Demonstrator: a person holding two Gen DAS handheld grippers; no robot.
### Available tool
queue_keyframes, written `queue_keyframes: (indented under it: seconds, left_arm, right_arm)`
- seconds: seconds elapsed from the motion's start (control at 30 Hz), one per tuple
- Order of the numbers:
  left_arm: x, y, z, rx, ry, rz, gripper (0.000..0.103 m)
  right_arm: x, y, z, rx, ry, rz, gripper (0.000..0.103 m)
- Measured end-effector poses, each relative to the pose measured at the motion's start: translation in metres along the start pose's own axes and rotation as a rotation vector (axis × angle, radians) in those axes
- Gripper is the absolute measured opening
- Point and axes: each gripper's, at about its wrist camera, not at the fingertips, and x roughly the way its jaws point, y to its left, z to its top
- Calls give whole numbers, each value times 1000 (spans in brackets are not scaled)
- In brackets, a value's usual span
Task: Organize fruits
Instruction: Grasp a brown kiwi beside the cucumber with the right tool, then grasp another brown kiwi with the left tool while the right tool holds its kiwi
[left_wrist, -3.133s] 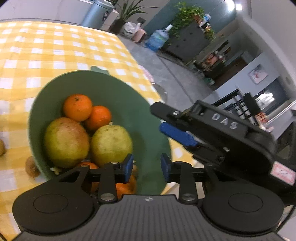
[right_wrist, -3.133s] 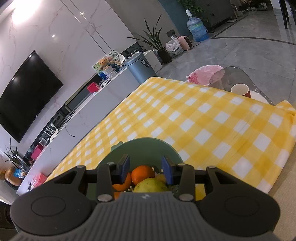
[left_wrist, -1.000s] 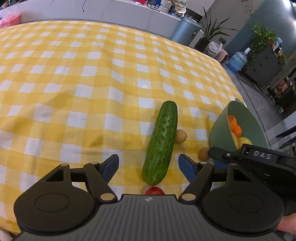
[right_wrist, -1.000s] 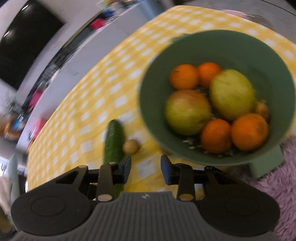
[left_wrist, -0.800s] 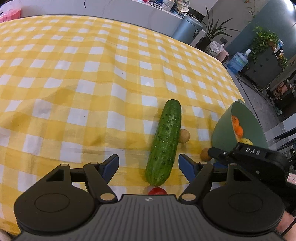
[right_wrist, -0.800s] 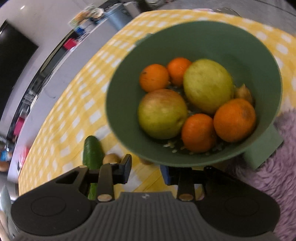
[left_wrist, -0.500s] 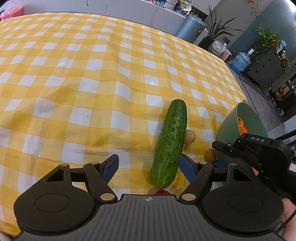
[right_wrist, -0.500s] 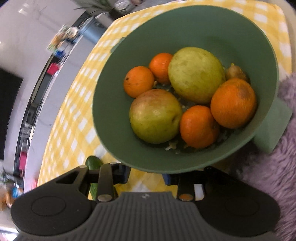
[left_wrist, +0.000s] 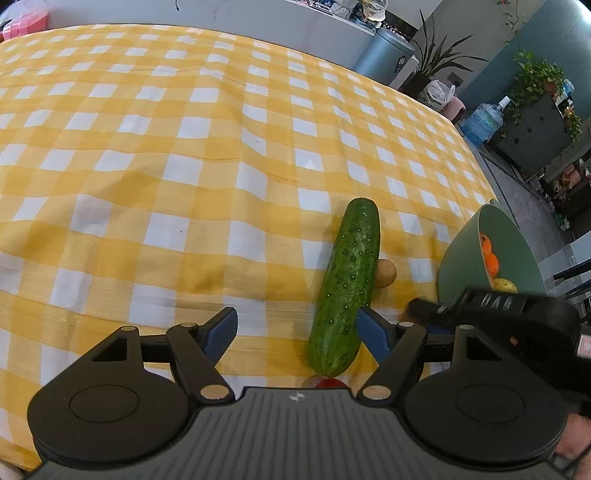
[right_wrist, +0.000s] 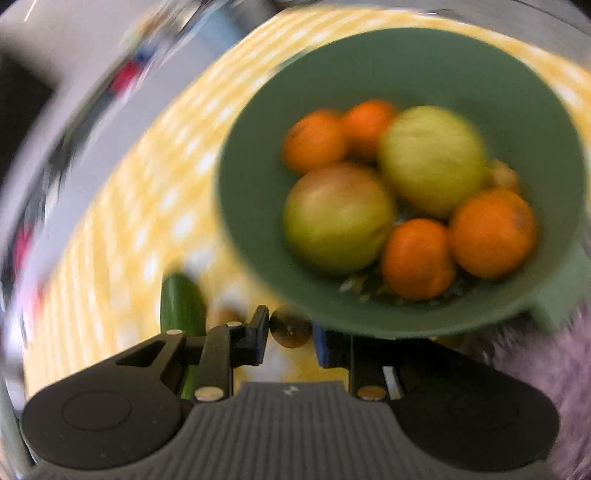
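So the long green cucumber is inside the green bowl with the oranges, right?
Not quite. The cucumber lies on the yellow checked tablecloth, outside the green bowl and to its left, as the left wrist view shows. The oranges really are in the bowl.
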Motion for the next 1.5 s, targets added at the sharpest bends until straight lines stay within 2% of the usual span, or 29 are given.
queue_keyframes:
  seconds: [0.07, 0.2, 0.37, 0.43, 0.67, 0.77, 0.87, 0.9, 1.0, 1.13, 1.2, 1.3, 1.5]
  left_arm:
    - [0, 1, 0, 1, 4, -2, 86]
    - [1, 1, 0, 8, 9, -3, 86]
    - [4, 1, 1, 12, 13, -4, 86]
    - [5, 1, 1, 13, 15, 0, 86]
    - [7, 3, 1, 29, -12, -16, 86]
    - [4, 10, 0, 23, -125, -74, 86]
    - [1, 12, -1, 53, -202, -176, 86]
    - [-1, 10, -2, 80, -229, -195, 84]
    - [-8, -8, -6, 227, -306, -185, 83]
    - [-13, -50, -13, 617, -370, -92, 81]
    - [-11, -69, -17, 767, -379, -69, 80]
    - [3, -91, -18, 930, -308, -84, 80]
    - [44, -114, -16, 1154, -126, -36, 78]
  right_arm:
    - [3, 12, 1, -154, 73, 12, 22]
    - [0, 31, -5, -384, 116, -30, 22]
    - [7, 49, -23, -559, 132, -84, 23]
    - [9, 59, -30, -614, 89, -122, 24]
    - [5, 53, -33, -598, 51, -124, 23]
    - [0, 47, -34, -577, 41, -65, 23]
    - [0, 52, -30, -601, 37, -54, 23]
    - [0, 52, -31, -609, 36, -59, 23]
    - [-1, 50, -29, -580, 27, -40, 23]
    - [-20, 40, -32, -581, -15, -3, 23]
    - [-29, 33, -35, -594, -15, 19, 23]
    - [-33, 25, -37, -607, -9, 24, 23]
    - [-33, 14, -36, -610, -36, -1, 23]
